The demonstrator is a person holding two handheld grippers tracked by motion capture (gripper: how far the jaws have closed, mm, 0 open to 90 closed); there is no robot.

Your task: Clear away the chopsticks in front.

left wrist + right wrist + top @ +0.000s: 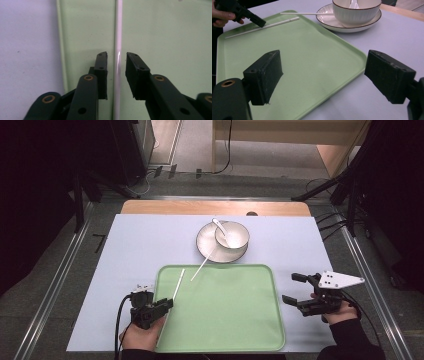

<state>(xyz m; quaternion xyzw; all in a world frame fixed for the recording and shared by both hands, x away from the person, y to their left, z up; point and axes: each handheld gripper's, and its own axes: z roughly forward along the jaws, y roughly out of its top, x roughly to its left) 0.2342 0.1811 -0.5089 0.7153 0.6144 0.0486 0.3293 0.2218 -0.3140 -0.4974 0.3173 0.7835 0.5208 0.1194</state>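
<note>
White chopstick (178,284) flat on green tray's (235,320) left edge

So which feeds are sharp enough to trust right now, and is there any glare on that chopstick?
High view: evenly lit table, dark surroundings, tray and bowl clear. Left gripper view: tongs crisp, chopstick between them soft, with a small glint beside the jaws. Right gripper view: own tongs slightly soft, bowl and plate sharp.

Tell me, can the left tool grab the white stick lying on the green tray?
Probably yes. The left tool is open with its jaws on either side of the white chopstick, which lies flat on the green tray. Nothing sits between them.
</note>
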